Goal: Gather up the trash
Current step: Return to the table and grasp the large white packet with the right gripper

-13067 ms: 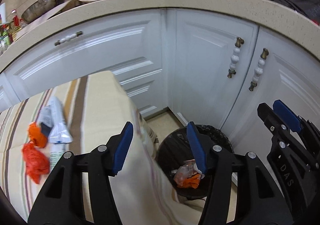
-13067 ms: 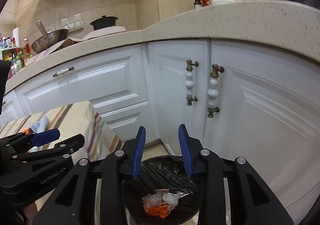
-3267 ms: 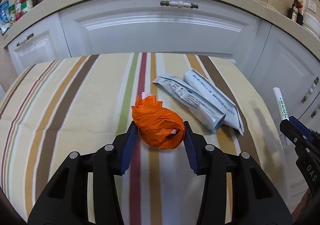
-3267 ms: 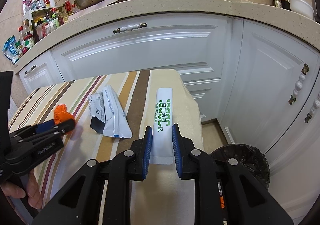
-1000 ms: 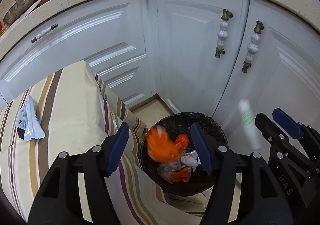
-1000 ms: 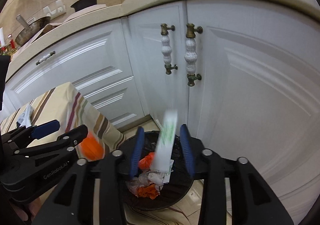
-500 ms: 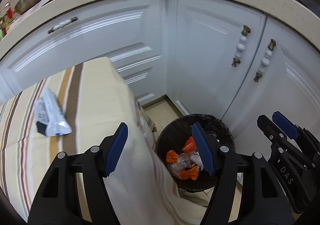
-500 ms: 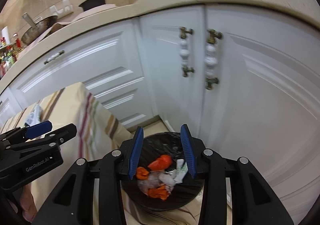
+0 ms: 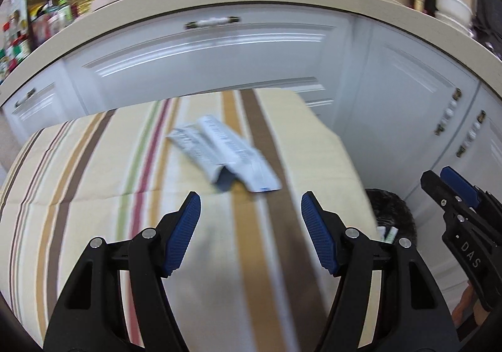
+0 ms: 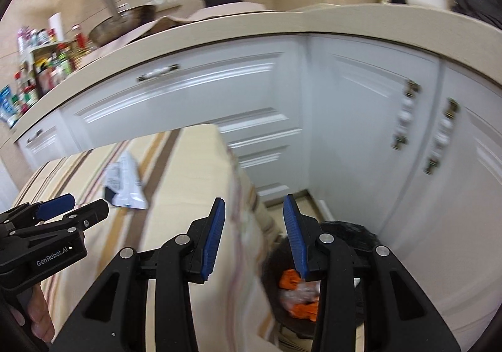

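Two grey-white foil wrappers (image 9: pixel 224 154) lie side by side on the striped tablecloth (image 9: pixel 94 182), blurred; the right wrist view shows the wrappers (image 10: pixel 125 181) at left. My left gripper (image 9: pixel 251 228) is open and empty, hovering over the cloth just short of them. My right gripper (image 10: pixel 254 234) is open and empty, over the table's right edge. The black-lined trash bin (image 10: pixel 354 234) stands on the floor at the right, with orange scraps (image 10: pixel 290 280) and clear plastic inside. The left view shows the bin (image 9: pixel 392 207) past the table edge.
White cabinet doors (image 9: pixel 219 60) with pearl handles curve behind the table under a beige counter (image 10: pixel 251 29) holding a pan, pot and bottles. The right gripper's tip (image 9: pixel 451 189) shows at right in the left view; the left gripper (image 10: pixel 59 211) and a hand at left in the right view.
Both grippers swung left, away from the bin and back over the table. The orange bag and the white tube dropped into the bin a second ago. The foil wrappers now lie ahead of the left gripper.
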The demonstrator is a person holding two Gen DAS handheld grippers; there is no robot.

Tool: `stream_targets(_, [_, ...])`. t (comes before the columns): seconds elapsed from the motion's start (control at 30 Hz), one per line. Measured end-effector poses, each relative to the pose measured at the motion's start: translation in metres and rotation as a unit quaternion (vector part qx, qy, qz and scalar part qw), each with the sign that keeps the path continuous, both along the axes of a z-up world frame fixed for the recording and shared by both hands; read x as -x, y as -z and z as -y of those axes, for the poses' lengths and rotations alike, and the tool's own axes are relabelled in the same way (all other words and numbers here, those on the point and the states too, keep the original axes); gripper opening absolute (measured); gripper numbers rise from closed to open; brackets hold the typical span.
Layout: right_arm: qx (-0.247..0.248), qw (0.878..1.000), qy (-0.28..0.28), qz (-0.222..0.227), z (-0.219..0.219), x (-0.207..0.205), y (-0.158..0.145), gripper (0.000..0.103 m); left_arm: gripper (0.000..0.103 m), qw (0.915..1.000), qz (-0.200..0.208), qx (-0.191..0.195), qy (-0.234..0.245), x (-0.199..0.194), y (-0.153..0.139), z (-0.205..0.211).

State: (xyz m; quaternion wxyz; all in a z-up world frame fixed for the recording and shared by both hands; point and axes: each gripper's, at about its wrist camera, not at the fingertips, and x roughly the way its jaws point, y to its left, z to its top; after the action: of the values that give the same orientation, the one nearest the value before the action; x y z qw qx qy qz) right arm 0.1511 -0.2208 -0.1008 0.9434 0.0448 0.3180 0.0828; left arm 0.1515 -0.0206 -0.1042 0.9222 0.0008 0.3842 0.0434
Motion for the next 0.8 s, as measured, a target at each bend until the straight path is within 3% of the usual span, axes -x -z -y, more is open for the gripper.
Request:
stream_targets(0.5, [0.02, 0.995, -0.1, -0.014, -0.112, -0.025, 0.001, 0.039, 0.065, 0.9921, 0.001, 0.011, -0.125, 0.022, -0.002, -0.135])
stream_targets(0.8, [0.042, 0.991, -0.122, -0.038, -0.147, -0.04, 0.012, 0.039, 0.065, 0.9856, -0.005, 0.019, -0.168, 0.03, 0.003, -0.182])
